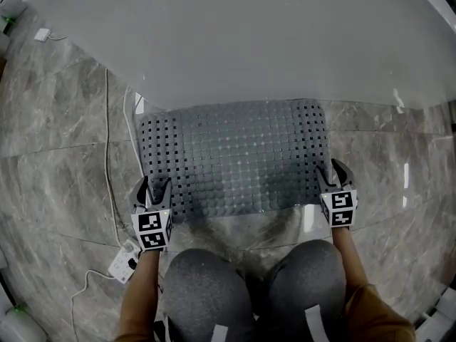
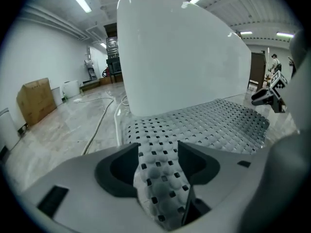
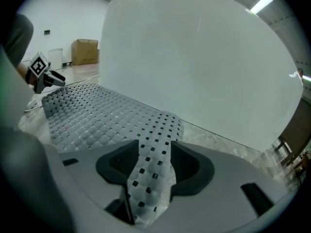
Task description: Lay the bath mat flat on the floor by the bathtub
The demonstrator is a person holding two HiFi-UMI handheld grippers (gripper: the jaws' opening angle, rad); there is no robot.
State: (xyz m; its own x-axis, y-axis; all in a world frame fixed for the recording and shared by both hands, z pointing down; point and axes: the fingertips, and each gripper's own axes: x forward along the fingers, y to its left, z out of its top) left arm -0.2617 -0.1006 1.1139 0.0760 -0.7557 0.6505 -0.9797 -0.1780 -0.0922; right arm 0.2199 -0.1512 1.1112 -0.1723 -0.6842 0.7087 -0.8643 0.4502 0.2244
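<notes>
The bath mat (image 1: 235,159) lies on the floor (image 1: 57,134) right next to the bathtub (image 1: 249,41). Its far edge is up against the tub. Its long side runs along the tub, from one gripper to the other. Most of it looks flat.

The two corners farthest from the tub are not down yet. The left gripper (image 1: 154,188) is at one of these corners and the right gripper (image 1: 333,173) is at the other. Both point toward the tub, so the mat lies in front of them.

In the left gripper view, the jaws are apart and a strip of mat corner (image 2: 160,178) sits loose between them. The right gripper view shows the same thing: jaws wide, with the mat corner (image 3: 151,171) resting in the gap. I think neither one is squeezing the mat.

Each gripper is as close to its own corner as the other is. It looks like the next move should be straight back, away from the tub. Then each corner can slip out and drop. If a gripper moves sideways along the tub, it could drag a corner and wrinkle the mat.
</notes>
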